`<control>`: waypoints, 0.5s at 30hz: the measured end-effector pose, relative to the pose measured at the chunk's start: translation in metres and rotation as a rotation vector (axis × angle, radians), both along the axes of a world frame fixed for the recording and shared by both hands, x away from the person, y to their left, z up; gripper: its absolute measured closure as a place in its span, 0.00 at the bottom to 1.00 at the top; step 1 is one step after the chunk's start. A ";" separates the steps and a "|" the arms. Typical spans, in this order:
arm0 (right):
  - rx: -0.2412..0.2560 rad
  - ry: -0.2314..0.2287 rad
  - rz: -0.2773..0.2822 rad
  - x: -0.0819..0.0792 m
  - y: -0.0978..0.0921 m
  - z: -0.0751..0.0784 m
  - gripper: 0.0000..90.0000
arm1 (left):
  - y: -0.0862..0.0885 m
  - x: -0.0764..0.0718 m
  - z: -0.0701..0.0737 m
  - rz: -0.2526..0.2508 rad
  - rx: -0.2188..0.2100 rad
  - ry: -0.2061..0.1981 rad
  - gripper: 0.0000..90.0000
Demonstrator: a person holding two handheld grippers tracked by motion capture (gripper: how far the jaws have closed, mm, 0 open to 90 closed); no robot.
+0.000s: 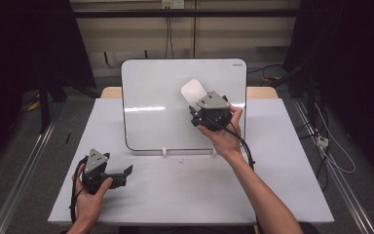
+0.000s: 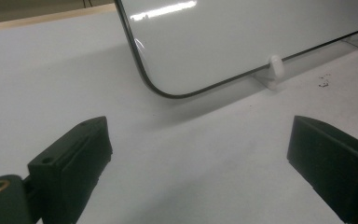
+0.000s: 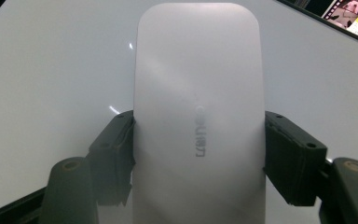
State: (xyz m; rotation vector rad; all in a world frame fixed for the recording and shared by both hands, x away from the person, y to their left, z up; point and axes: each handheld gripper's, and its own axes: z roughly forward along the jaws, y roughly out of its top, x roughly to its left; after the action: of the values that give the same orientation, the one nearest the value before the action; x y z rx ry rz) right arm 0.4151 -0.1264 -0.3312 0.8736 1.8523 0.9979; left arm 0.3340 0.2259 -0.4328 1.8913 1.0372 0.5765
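A white whiteboard (image 1: pixel 156 97) stands upright on small white feet (image 2: pixel 275 66) at the back of the white table (image 1: pixel 185 190). My right gripper (image 1: pixel 196 103) is shut on a white rounded eraser (image 1: pixel 193 90) and holds it flat against the board's upper right area. In the right gripper view the eraser (image 3: pixel 198 116) sits between both jaws of the right gripper (image 3: pixel 198 140), with the board (image 3: pixel 51 70) behind it. My left gripper (image 1: pixel 122 175) rests low at the table's front left, open, with nothing between its jaws. The left gripper (image 2: pixel 200 135) faces the board's lower left corner (image 2: pixel 242 37).
Small dark specks (image 2: pixel 324 84) lie on the table in front of the board. Metal rails (image 1: pixel 24 170) run along the floor on both sides of the table, and cables (image 1: pixel 331 151) lie on the floor at the right.
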 end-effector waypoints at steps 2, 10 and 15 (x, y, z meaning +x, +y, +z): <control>0.001 -0.003 -0.002 0.000 -0.002 0.001 0.35 | 0.000 0.001 0.000 0.000 -0.003 0.001 0.07; 0.008 0.013 -0.012 -0.003 -0.009 -0.003 0.35 | 0.000 0.001 -0.002 -0.018 -0.013 0.008 0.07; 0.000 0.010 -0.020 -0.006 -0.015 -0.005 0.35 | 0.001 0.002 -0.001 -0.008 -0.009 0.006 0.07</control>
State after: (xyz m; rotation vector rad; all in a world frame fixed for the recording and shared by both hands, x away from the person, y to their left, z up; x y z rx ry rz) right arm 0.4091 -0.1419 -0.3361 0.8973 1.8484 0.9827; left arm 0.3356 0.2269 -0.4339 1.8900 1.0336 0.5610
